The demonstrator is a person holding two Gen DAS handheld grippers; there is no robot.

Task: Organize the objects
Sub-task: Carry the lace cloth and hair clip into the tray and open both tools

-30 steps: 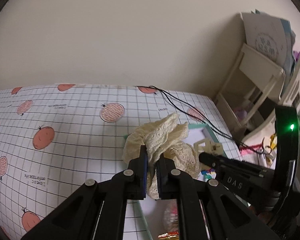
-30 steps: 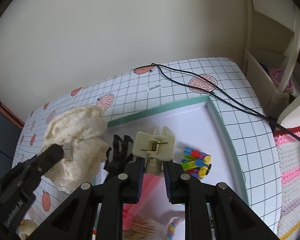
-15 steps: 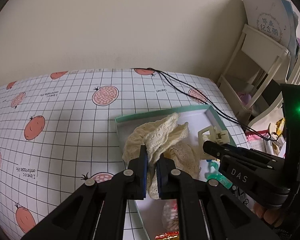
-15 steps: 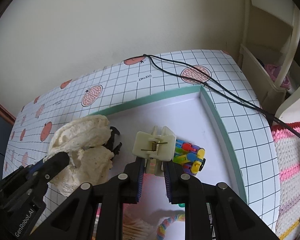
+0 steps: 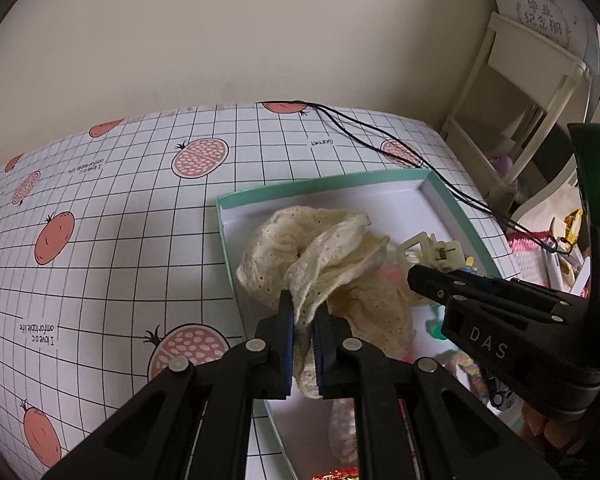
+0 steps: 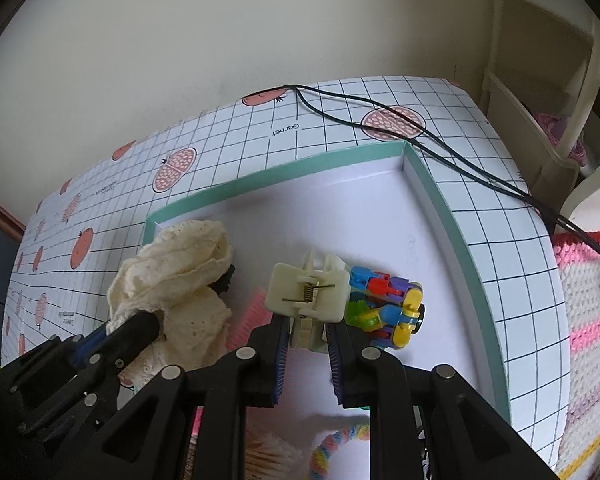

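Cream lace cloth [image 5: 320,256], bunched and drooping, pinched at one fold between the blue pads of the left hand-held gripper [image 5: 304,322], jaws nearly together on the fabric; hanging low over the left part of a shallow white box with a mint-green rim [image 5: 320,186], whether resting on the box floor cannot be told. Seen from the right wrist too, same cloth [image 6: 180,264] beside the left hand-held gripper [image 6: 132,326]. Just right of it, a cream plastic spring clip [image 6: 308,290] clamped between the narrow-set jaws of the right hand-held gripper [image 6: 306,344], upper plate and wire spring facing up. Touching the clip's right edge, a cluster of bright building bricks [image 6: 384,308] lying on the box floor. Partly hidden behind the cloth, a small black item [image 6: 224,282] and a pink comb-like piece [image 6: 248,316]. Nearer the bottom edge, a pastel rainbow loop [image 6: 336,446]. Under the box, a counter with grid-and-pomegranate covering [image 5: 100,240]; across its far corner, a black cable [image 6: 420,132] passing just outside the box corner. Off to the right, a cream shelf unit [image 5: 512,120] against the plain wall and a pink-striped knitted cloth [image 6: 588,320].
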